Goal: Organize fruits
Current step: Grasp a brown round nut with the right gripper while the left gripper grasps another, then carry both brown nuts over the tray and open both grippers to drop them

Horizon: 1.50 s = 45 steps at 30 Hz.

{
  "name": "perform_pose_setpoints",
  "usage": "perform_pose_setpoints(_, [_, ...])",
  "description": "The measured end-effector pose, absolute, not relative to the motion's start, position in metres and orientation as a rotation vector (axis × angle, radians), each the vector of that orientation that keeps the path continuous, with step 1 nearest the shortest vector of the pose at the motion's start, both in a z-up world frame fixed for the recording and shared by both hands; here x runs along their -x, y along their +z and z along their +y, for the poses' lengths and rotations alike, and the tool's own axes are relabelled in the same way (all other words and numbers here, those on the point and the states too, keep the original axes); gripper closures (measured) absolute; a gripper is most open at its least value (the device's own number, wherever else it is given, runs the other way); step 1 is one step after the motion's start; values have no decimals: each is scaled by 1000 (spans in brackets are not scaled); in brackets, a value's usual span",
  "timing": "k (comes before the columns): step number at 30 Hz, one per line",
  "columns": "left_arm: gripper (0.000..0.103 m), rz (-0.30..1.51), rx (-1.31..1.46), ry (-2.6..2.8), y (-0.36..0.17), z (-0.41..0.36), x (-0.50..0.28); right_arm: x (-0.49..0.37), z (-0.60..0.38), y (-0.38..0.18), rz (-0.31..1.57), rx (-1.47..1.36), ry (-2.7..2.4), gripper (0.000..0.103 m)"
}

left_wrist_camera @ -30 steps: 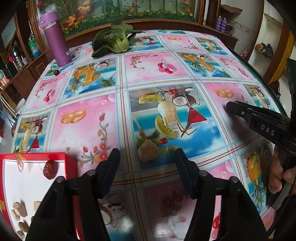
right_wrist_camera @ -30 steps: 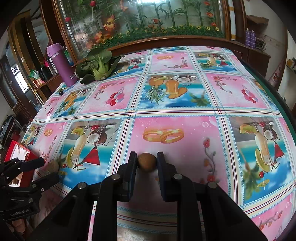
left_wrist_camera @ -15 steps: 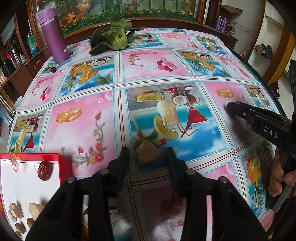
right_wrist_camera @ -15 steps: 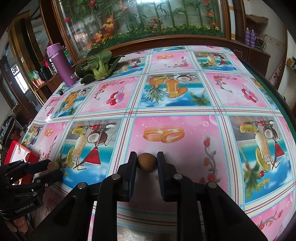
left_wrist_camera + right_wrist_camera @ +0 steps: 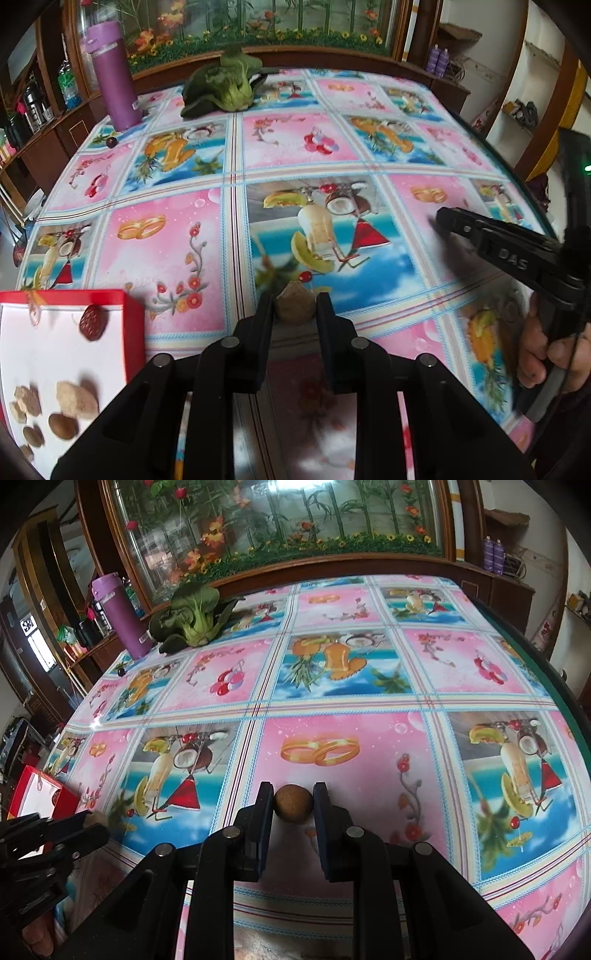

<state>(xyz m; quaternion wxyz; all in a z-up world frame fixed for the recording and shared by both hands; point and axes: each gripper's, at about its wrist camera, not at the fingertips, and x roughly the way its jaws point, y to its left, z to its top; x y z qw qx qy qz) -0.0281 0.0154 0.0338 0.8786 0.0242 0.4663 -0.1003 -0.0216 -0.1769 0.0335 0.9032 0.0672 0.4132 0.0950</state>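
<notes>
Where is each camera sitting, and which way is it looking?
Left wrist view: sits on the left gripper, looks across the table past its walnut; shows the right gripper and a hand.
Right wrist view: sits on the right gripper, looks the same way past its round brown fruit; shows the left gripper.
Both show the purple bottle, green vegetable and red box.

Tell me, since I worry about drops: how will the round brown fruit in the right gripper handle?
The round brown fruit looks ball-shaped, so it would probably roll if released. Its matte, rough skin likely resists slipping. The right gripper pinches it undented, suggesting firmness.
</notes>
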Motion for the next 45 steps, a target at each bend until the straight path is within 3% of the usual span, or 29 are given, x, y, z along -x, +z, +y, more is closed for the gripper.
perform_pose_setpoints(10, [78,798,15,-184,88,48,109,46,-173,55,757,-174,197,83])
perform_pose_setpoints(19, [78,684,66,42,113,138,174,105,-78,79,715,-170,470,83])
perform_pose_setpoints(29, [77,660,138,199,99,213,211,165,29,89,724,1,718,83])
perform_pose_setpoints(45, [77,690,152,268,87,260,205,170,121,85,790,88,845,83])
